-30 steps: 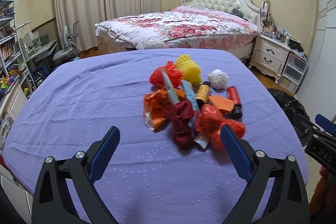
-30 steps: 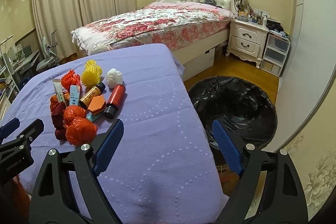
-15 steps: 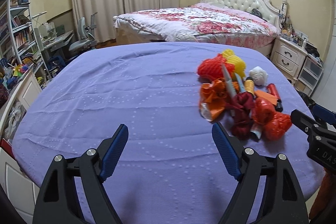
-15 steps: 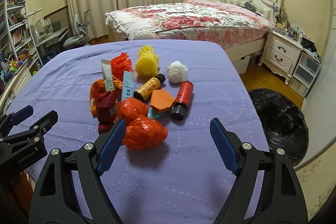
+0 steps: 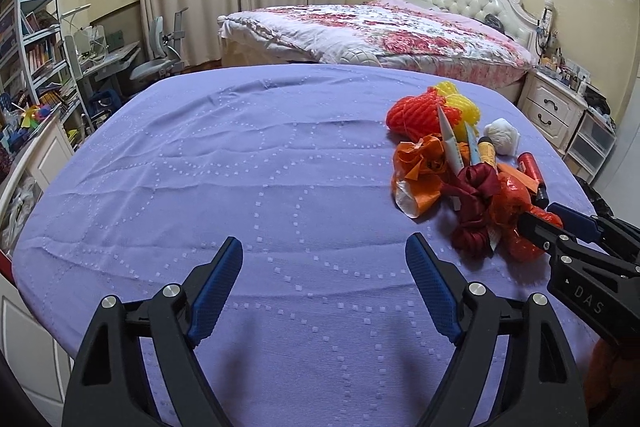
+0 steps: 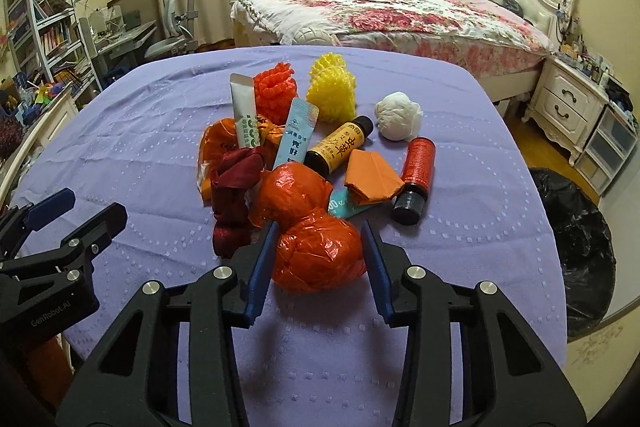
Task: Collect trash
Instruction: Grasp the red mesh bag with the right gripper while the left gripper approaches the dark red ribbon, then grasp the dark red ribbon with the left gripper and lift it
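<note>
A pile of trash lies on the purple table [image 6: 460, 227]: a crumpled orange plastic bag [image 6: 320, 255], a dark red ribbon [image 6: 232, 199], red [image 6: 276, 91] and yellow [image 6: 332, 91] foam nets, two small bottles [image 6: 340, 147] [image 6: 416, 175], sachets and a white paper ball [image 6: 398, 117]. My right gripper [image 6: 318, 249] has its jaws on both sides of the orange bag, touching or nearly touching it. My left gripper [image 5: 324, 267] is open and empty over bare cloth, left of the pile [image 5: 460, 163]. A black-lined trash bin [image 6: 576, 239] stands right of the table.
A bed [image 6: 400, 11] stands behind the table, a white nightstand [image 6: 568, 103] at the right, and shelves and a desk [image 5: 44, 67] at the left. The left gripper's body [image 6: 52, 255] shows at the lower left of the right wrist view.
My right gripper has swung from the bin to the pile and narrowed its jaws around the orange bag. My left gripper has turned left, away from the pile.
</note>
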A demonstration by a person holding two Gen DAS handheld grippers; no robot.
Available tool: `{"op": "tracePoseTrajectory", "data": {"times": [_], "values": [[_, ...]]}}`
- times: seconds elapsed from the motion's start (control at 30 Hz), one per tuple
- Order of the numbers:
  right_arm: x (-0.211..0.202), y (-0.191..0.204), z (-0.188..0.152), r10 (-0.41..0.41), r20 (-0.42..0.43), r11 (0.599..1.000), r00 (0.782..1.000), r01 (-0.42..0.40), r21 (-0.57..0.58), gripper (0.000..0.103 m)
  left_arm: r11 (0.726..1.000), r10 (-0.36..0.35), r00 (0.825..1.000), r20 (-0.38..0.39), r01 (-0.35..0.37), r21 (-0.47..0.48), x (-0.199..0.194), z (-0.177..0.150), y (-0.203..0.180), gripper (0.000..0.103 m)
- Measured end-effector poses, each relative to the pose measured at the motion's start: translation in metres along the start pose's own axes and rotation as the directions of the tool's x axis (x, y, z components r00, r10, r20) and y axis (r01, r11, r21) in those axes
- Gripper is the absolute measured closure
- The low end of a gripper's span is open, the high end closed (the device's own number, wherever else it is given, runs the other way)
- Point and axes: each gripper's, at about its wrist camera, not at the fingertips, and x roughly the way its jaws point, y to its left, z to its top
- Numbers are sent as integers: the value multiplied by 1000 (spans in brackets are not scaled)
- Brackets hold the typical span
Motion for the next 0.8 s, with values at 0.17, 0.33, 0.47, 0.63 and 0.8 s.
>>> {"op": "tracePoseTrajectory", "data": {"times": [0.17, 0.33, 0.47, 0.63, 0.8], "values": [[-16, -8, -2, -3, 32, 1000, 999, 2, 21, 62, 1000, -26, 1000, -2, 26, 9, -1, 1, -12, 22], [-31, -28, -7, -58, 62, 997, 996, 56, 47, 62, 998, -58, 998, -3, 58, 26, -1, 2, -29, 22], [-37, -48, -13, -92, 70, 993, 993, 86, 84, 62, 997, -70, 998, 3, 70, 34, 3, 5, -45, 22], [-39, -70, -20, -108, 71, 986, 992, 98, 137, 62, 995, -73, 997, 21, 72, 68, 9, 11, -64, 28], [-39, -82, -26, -104, 71, 982, 992, 91, 164, 62, 992, -78, 997, -8, 78, 101, 22, 12, -77, 36]]}}
